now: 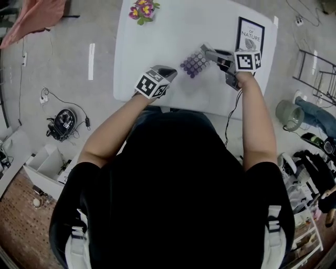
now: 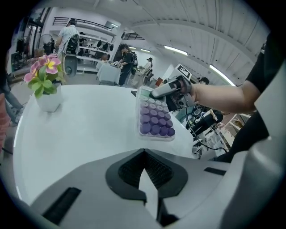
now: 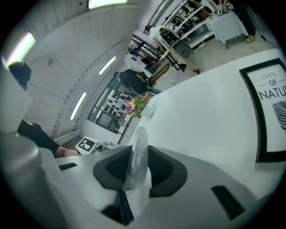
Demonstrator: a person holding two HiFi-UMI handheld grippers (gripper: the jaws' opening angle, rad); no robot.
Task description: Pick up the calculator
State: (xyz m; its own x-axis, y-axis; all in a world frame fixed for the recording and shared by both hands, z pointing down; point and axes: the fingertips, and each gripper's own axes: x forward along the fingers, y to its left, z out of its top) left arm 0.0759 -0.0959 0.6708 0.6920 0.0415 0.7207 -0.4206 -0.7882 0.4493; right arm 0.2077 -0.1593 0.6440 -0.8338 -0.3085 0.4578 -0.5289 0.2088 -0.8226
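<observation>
Can't read any key labels on the calculator (image 1: 195, 64), way too tiny in the head view. Can't see its far end either, tucked under the right tongs (image 1: 209, 51). Get only an edge-on sliver of it in the right gripper view, so zero keys there. Lose the framed print (image 3: 267, 112) past that view's right edge, lettering chopped mid-word. Same deal with the flowers (image 1: 143, 9), clipped at the head view's top edge. Can't make out the tabletop's (image 1: 157, 47) near side, buried behind the person's head and shoulders.

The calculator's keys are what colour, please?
Purple: the calculator keys show best in left gripper view.
</observation>
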